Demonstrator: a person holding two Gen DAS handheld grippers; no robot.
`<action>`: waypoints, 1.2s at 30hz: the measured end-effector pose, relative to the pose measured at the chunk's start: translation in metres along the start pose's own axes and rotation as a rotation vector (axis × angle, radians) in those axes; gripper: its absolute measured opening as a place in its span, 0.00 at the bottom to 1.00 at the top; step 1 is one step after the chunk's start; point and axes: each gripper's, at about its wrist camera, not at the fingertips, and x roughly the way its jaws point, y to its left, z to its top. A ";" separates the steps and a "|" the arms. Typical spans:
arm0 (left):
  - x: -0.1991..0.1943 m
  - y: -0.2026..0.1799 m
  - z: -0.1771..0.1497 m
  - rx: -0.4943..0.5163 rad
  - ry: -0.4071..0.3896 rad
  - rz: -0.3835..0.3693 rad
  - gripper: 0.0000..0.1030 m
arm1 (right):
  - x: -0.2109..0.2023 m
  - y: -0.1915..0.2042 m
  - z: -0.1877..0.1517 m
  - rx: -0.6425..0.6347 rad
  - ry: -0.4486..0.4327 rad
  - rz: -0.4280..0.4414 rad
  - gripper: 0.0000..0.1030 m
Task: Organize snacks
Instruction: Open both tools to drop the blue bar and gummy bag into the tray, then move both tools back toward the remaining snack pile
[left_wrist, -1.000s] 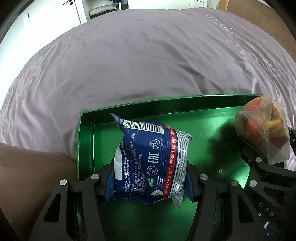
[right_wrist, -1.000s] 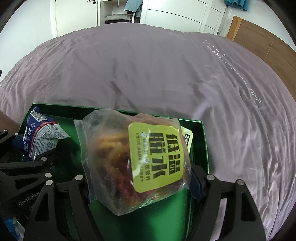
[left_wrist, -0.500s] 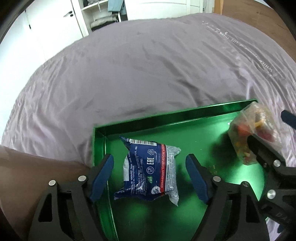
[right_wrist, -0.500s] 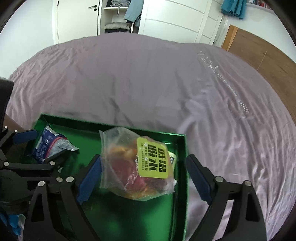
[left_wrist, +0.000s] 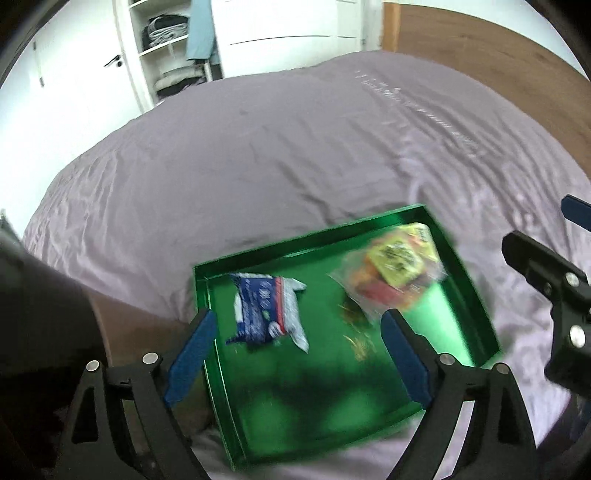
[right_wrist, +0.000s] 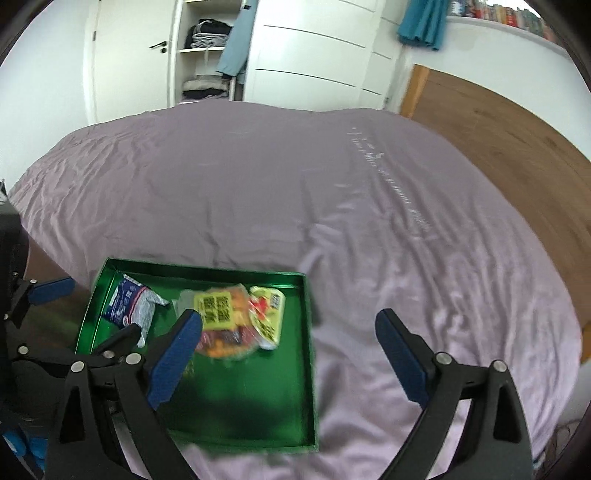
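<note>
The near half of the green tray (right_wrist: 255, 417) lies bare. Its far edge holds a blue packet (right_wrist: 131, 308) at the left corner and two yellow-labelled bags (right_wrist: 240, 317) toward the right. The bed (right_wrist: 424, 258) beyond and right of the tray is open.

A bed (right_wrist: 258, 192) under a wrinkled lilac sheet; a green tray (right_wrist: 308, 332) lies directly on it.

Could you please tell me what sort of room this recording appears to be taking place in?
Most likely a bedroom: a wide bed under a mauve sheet, a white wardrobe with folded clothes on open shelves, and a wooden headboard.
</note>
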 end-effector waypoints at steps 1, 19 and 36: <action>-0.007 -0.002 -0.002 0.010 -0.001 -0.016 0.85 | -0.009 -0.002 -0.004 0.008 0.005 -0.014 1.00; -0.139 0.020 -0.143 0.399 -0.024 -0.167 0.85 | -0.131 0.071 -0.102 0.015 0.183 -0.035 1.00; -0.168 0.291 -0.228 -0.013 0.097 0.202 0.85 | -0.166 0.310 -0.095 -0.311 0.236 0.430 1.00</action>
